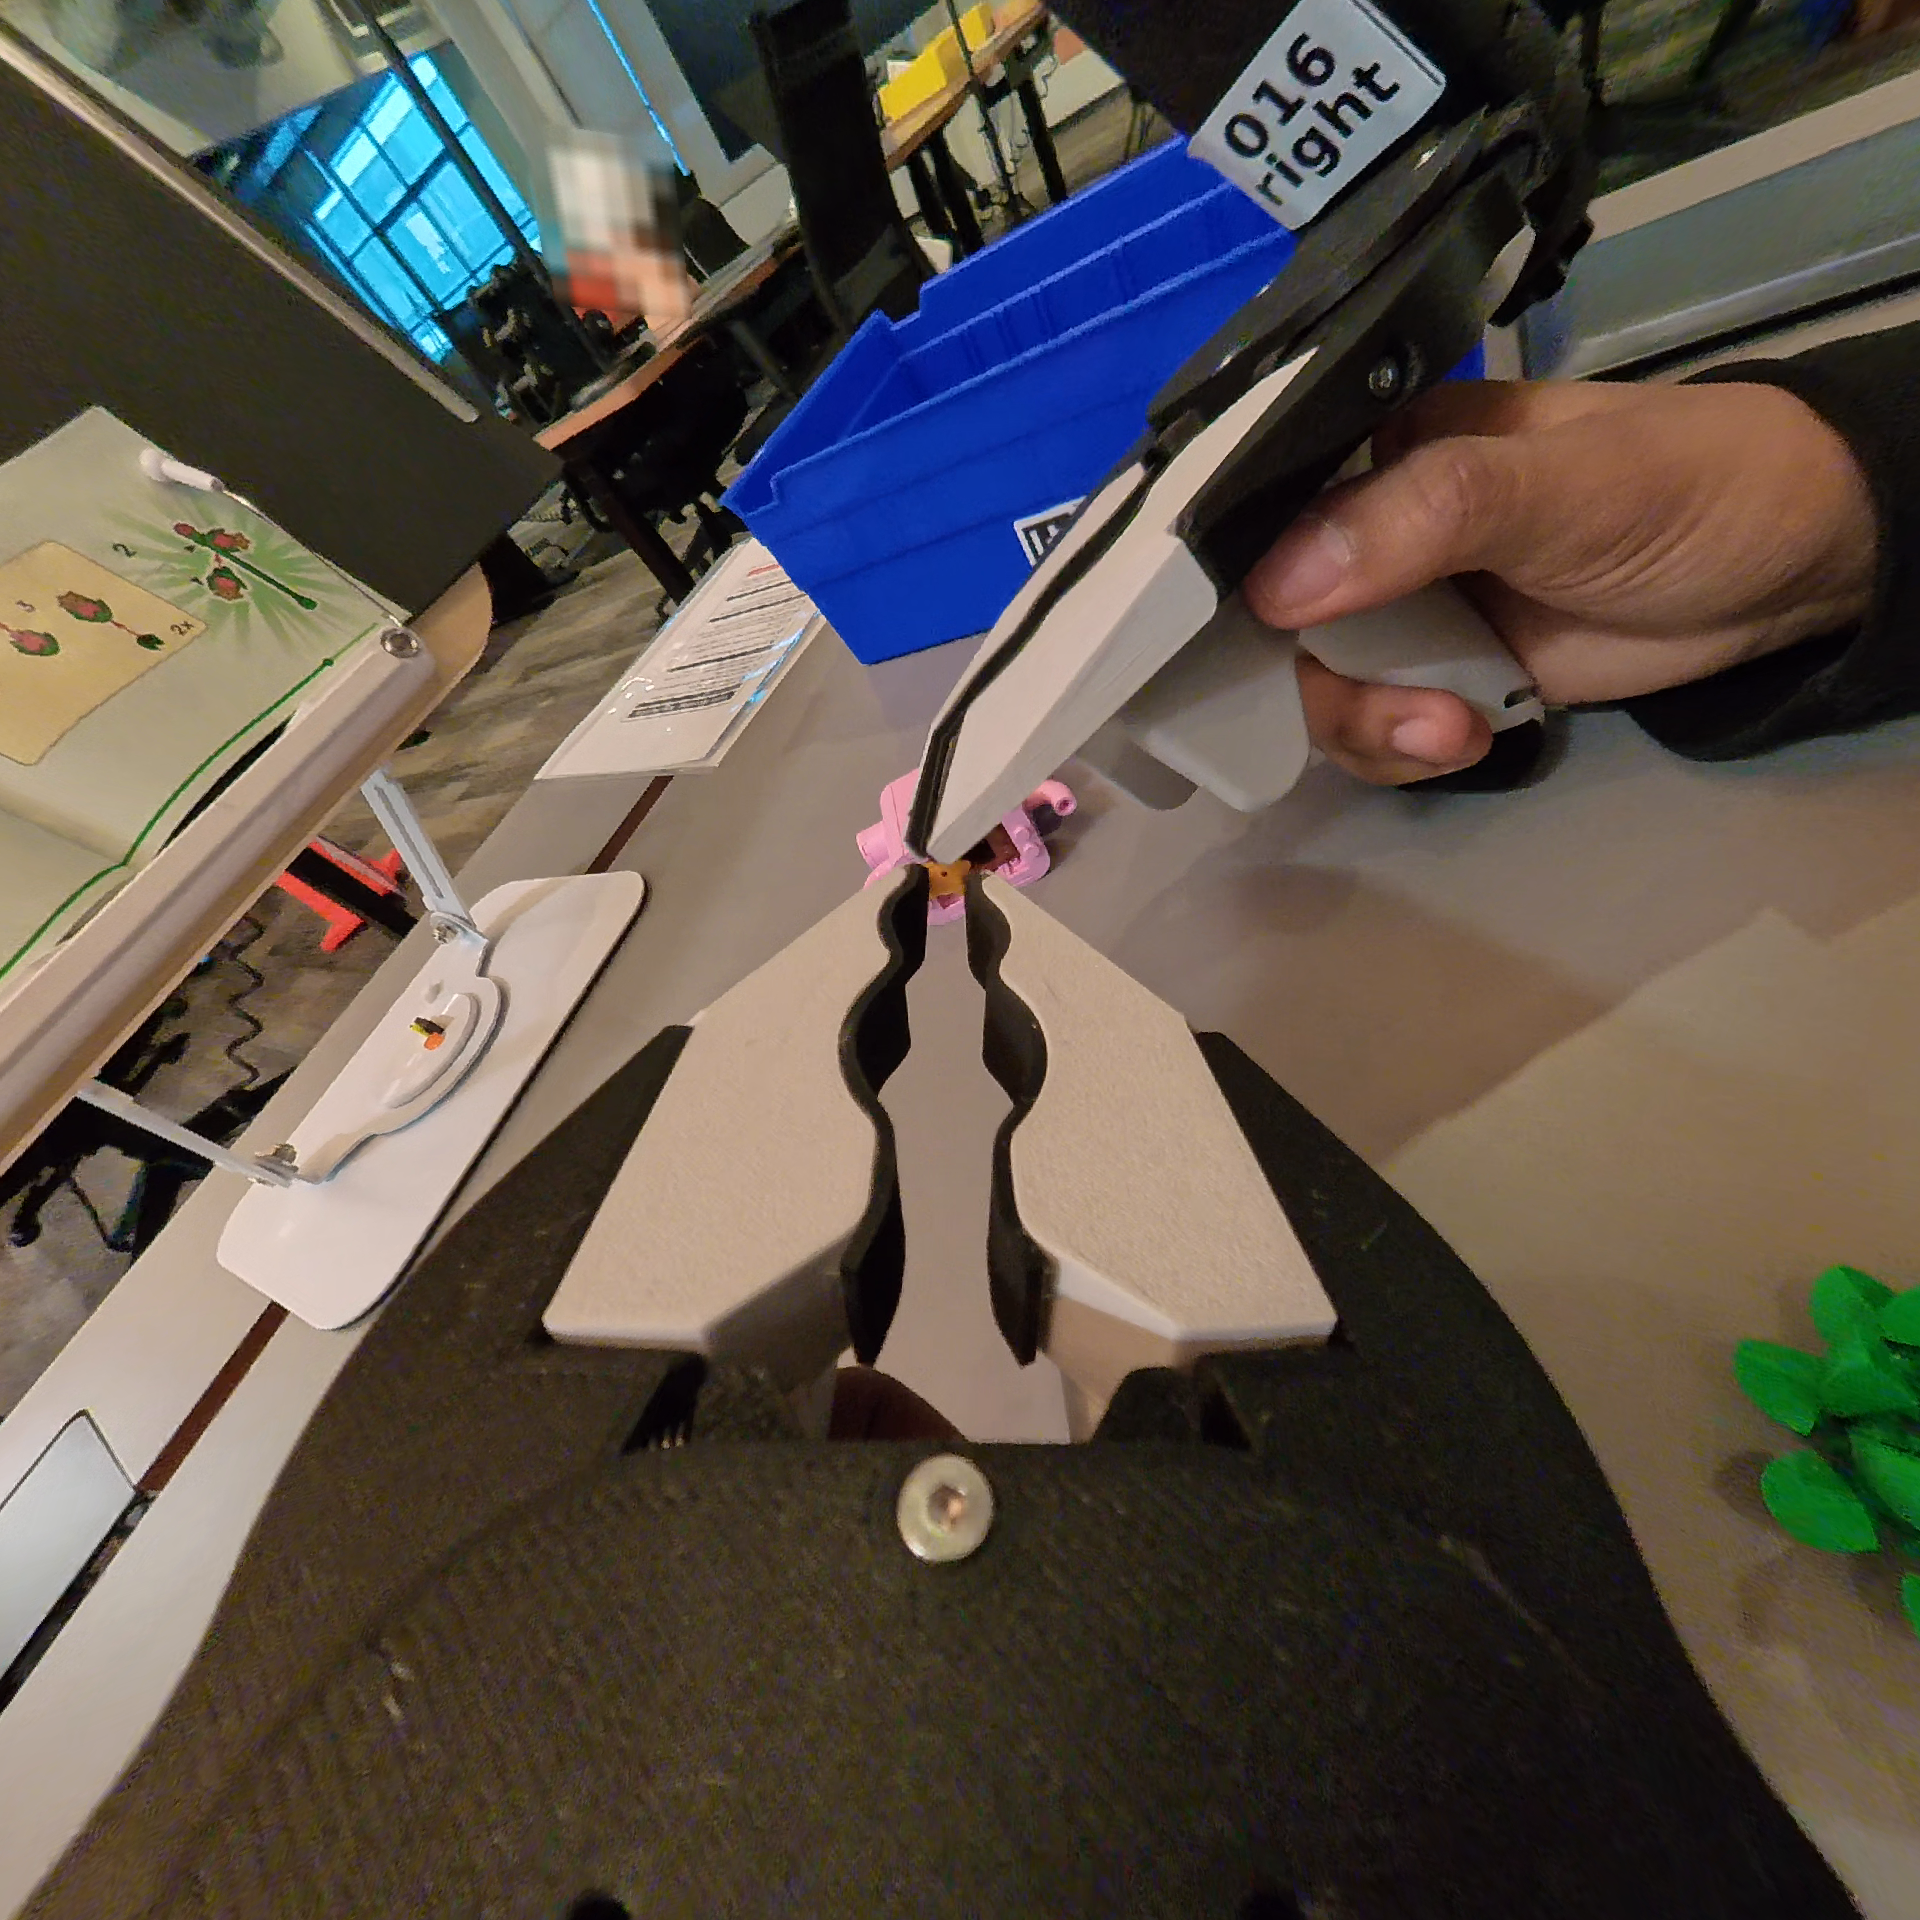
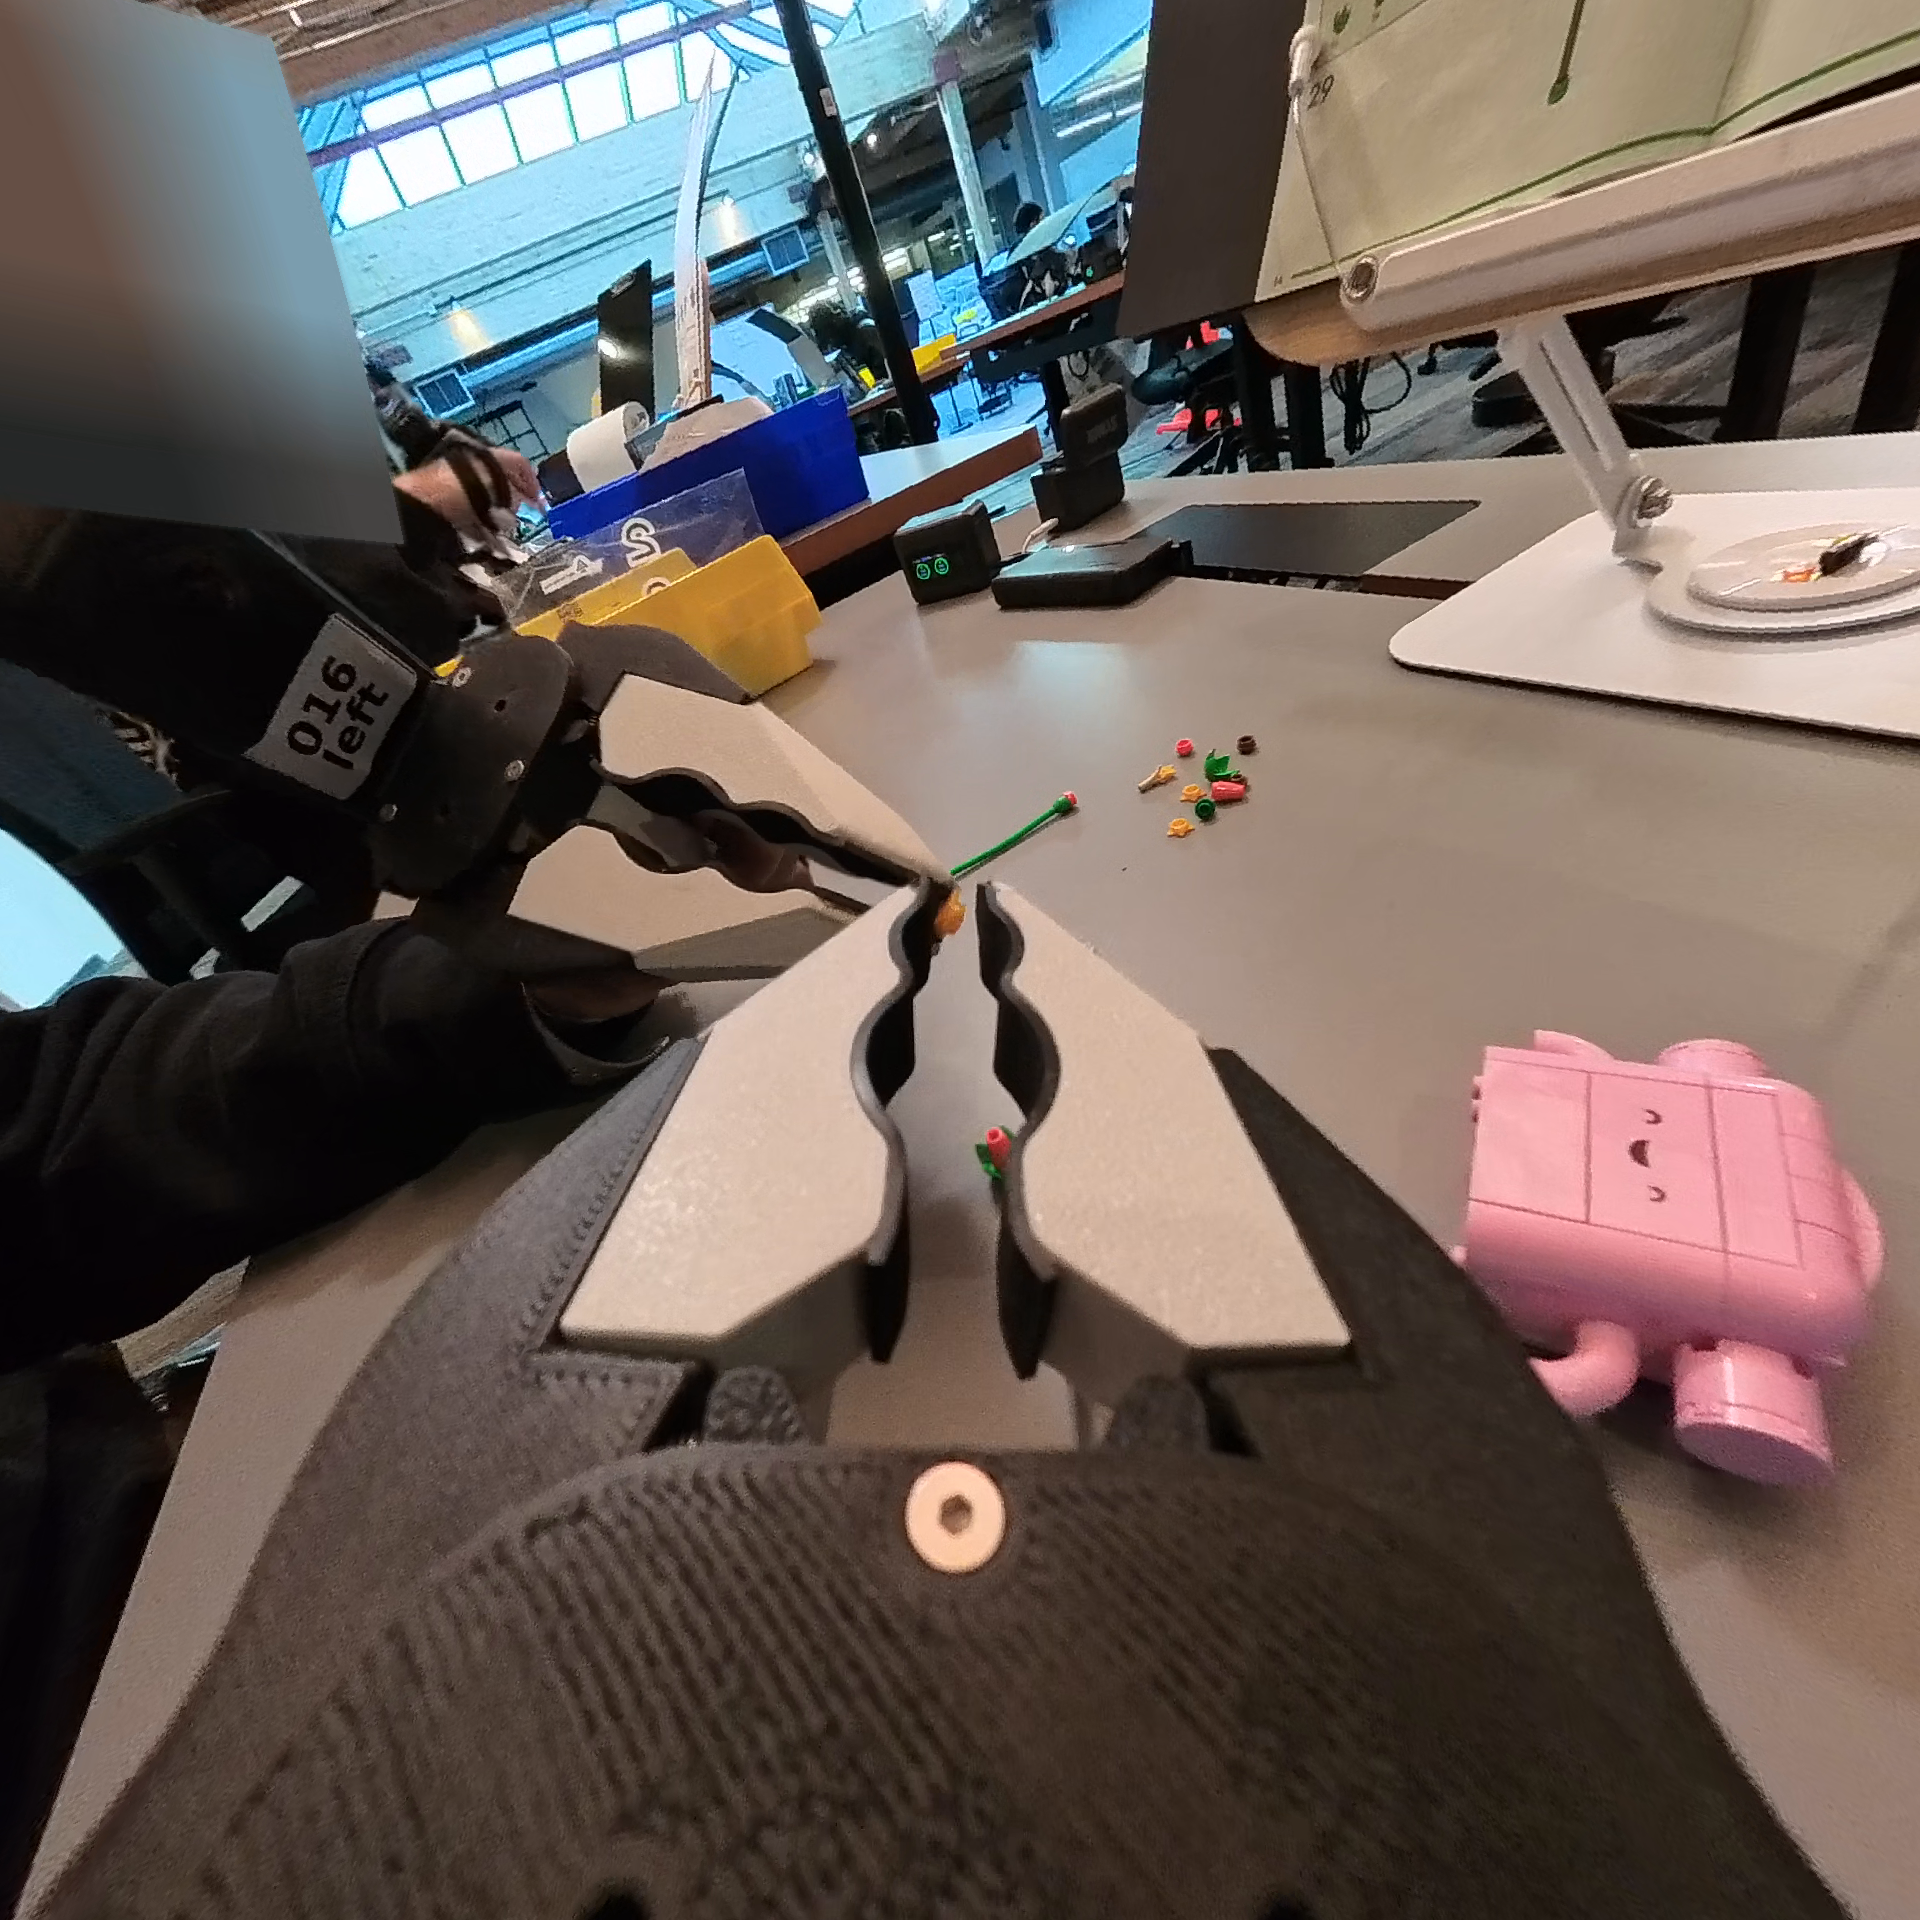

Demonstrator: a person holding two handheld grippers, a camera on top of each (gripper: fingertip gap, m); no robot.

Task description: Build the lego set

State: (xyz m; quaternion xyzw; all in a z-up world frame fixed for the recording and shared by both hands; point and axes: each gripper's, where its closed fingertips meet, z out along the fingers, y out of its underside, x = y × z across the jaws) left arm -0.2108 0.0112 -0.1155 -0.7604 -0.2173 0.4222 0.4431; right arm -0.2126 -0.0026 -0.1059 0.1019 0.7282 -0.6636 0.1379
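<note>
Grey table (image 2: 1351,935) under both my grippers: left gripper (image 1: 943,883) jaws pinch a tiny orange piece (image 1: 948,879); right gripper (image 2: 961,899) jaws touch it, slightly spread.

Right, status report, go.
Left gripper, right gripper: fingers nearly closed, tips meeting. Orange piece between tips; holder unclear. Pink model beside, nothing blocking.

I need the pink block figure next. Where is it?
In the right wrist view the pink block figure lies on the grey table, right of the right gripper.
</note>
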